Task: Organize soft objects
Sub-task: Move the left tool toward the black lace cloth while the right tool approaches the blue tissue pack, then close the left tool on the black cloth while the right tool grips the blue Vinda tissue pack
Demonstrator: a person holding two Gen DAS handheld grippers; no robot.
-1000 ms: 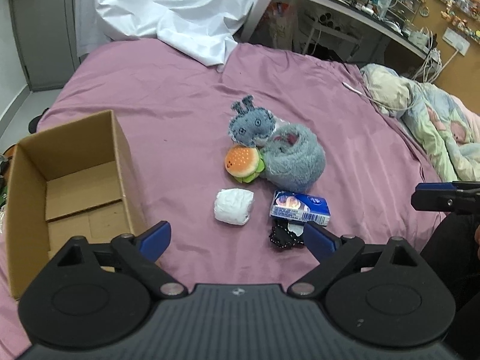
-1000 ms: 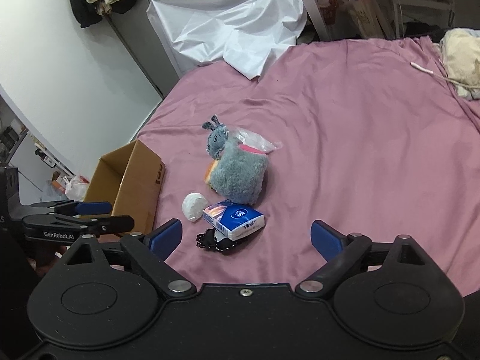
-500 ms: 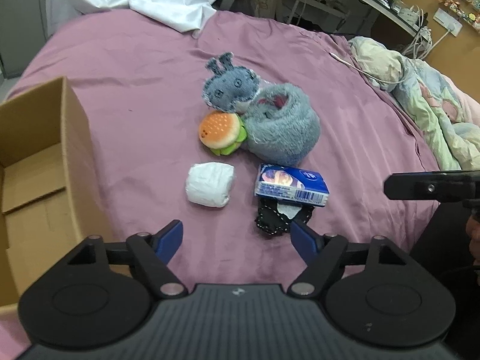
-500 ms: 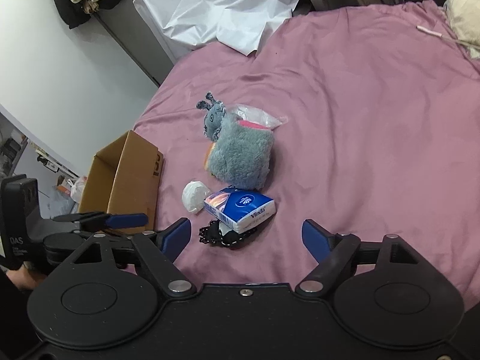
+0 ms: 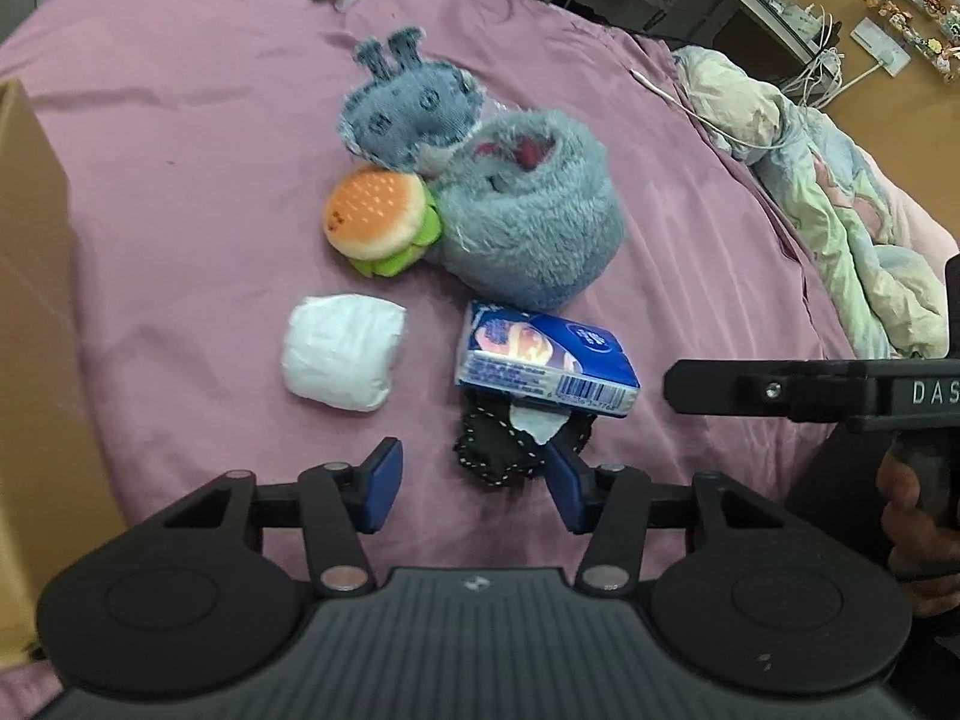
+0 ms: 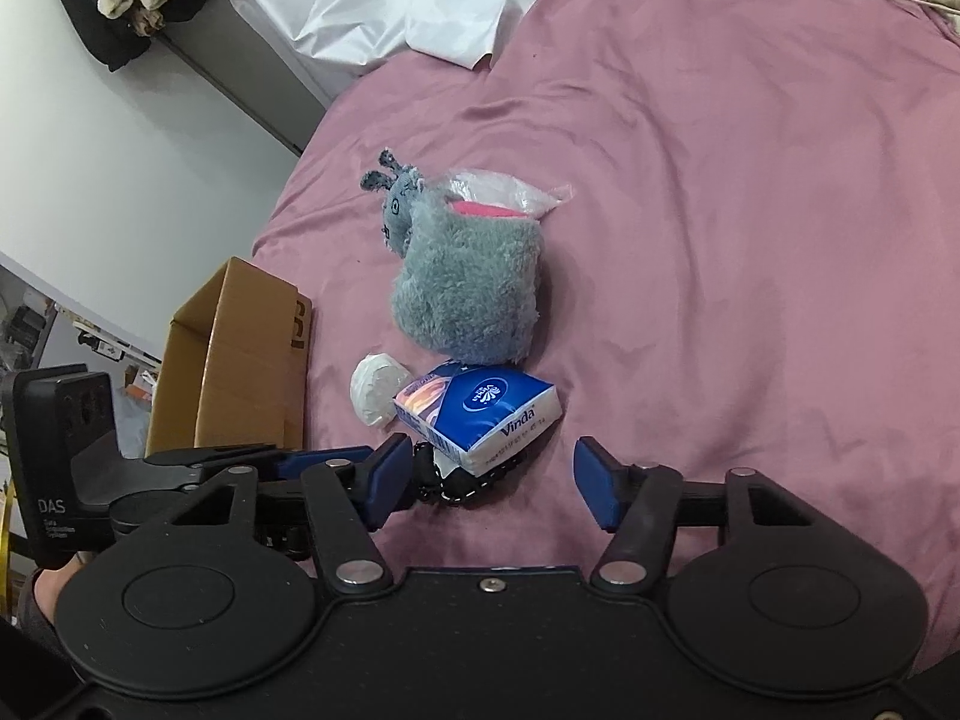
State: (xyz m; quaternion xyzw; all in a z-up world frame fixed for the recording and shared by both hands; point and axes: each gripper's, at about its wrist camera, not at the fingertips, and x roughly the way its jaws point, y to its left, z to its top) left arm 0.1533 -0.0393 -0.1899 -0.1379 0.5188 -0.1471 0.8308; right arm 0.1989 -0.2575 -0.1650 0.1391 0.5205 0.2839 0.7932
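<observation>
Both claws, left claw (image 5: 474, 483) and right claw (image 6: 489, 480), gape over black pouch (image 5: 510, 450).

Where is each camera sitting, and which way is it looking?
Left wrist: sits on the left gripper, facing across the bed at the toys; its own open fingers and the right gripper show.
Right wrist: sits on the right gripper, facing the same pile from the other side; the left gripper shows.
Shared: tissue pack, cardboard box.
</observation>
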